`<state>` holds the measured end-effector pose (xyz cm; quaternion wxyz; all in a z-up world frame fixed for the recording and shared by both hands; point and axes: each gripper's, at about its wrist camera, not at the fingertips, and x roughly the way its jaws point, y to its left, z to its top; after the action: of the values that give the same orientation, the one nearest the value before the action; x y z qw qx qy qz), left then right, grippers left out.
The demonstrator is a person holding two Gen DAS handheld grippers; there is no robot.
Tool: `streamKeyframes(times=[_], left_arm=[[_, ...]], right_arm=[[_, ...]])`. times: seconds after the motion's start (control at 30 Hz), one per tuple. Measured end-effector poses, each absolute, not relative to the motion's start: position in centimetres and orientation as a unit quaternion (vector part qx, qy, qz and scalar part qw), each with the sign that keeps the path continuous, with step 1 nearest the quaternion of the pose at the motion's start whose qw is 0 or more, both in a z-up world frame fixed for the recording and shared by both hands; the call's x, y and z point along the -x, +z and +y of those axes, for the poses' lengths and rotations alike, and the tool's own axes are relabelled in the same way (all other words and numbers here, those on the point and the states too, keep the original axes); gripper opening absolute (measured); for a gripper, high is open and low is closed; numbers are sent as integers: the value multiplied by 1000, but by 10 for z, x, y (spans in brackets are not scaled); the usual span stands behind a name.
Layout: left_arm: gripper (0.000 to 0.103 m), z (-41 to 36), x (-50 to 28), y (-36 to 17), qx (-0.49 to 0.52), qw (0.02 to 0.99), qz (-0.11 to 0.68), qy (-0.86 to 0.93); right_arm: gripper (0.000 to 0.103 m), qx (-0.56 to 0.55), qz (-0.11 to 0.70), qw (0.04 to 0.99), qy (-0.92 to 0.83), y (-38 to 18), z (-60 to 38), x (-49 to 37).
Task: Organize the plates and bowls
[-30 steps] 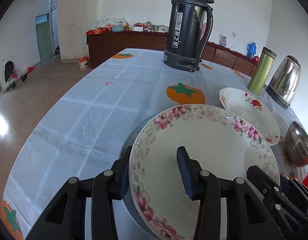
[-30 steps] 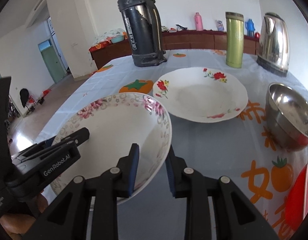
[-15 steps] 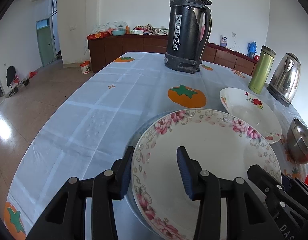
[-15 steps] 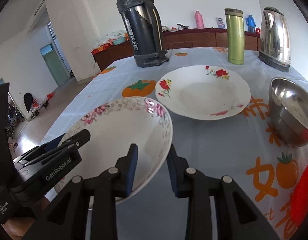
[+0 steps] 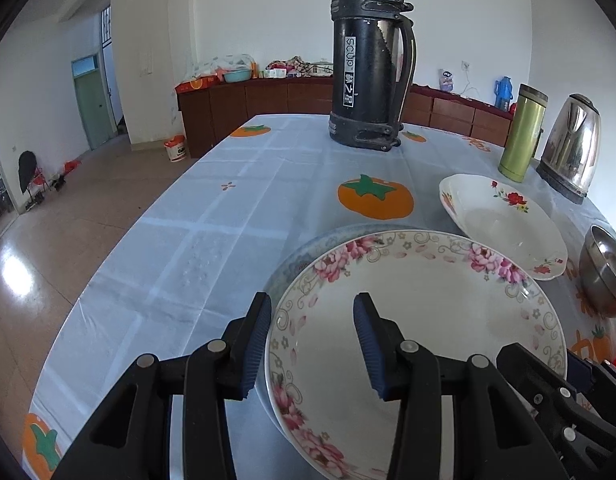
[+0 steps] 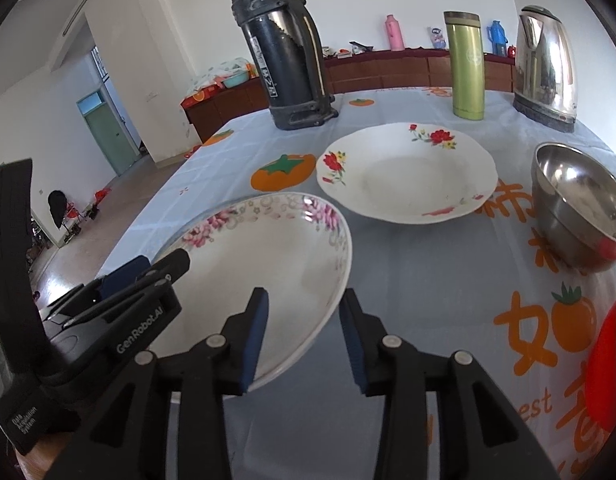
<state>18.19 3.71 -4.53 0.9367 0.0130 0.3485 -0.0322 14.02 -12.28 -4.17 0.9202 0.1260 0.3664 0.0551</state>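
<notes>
A white plate with pink flowers [image 5: 428,312] [image 6: 267,256] lies on top of a blue-rimmed plate [image 5: 295,260], of which only the far left edge shows. My left gripper [image 5: 314,340] straddles the flowered plate's left rim, one pad outside and one over the well, with a wide gap and no squeeze visible. My right gripper [image 6: 303,332] straddles the near right rim. Its jaws are opening, and the rim stands free between the pads. Further back lie a white plate with red flowers [image 6: 408,176] [image 5: 504,224] and a steel bowl [image 6: 576,204] [image 5: 604,268].
A tall black thermos [image 5: 368,68], a green flask [image 5: 522,132] and a steel kettle [image 5: 572,144] stand at the back of the table. Something red [image 6: 604,364] lies at the right edge. The tablecloth's left edge [image 5: 107,264] drops to the floor.
The right gripper's jaws have spread apart and come off the flowered plate's rim. The left gripper's gap is the same. More of the blue rim beneath now shows.
</notes>
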Motion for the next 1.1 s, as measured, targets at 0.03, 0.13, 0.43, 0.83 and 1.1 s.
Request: streamKeyframes(times=[0.03, 0.13, 0.43, 0.83, 1.1], left_arm=[[46, 38, -182, -45, -12, 937, 349, -33], [46, 38, -181, -45, -11, 937, 348, -31], [46, 41, -175, -42, -22, 942, 333, -25], [46, 25, -149, -27, -53, 962, 264, -35], [46, 16, -143, -30, -49, 963, 262, -44]], right_arm=[[39, -125, 367, 920, 55, -42, -123, -140], [39, -131, 376, 916, 55, -41, -122, -139], [43, -131, 382, 913, 60, -47, -118, -130], [50, -190, 334, 923, 33, -43, -153, -102], [50, -194, 324, 926, -2, -44, -169, -98]])
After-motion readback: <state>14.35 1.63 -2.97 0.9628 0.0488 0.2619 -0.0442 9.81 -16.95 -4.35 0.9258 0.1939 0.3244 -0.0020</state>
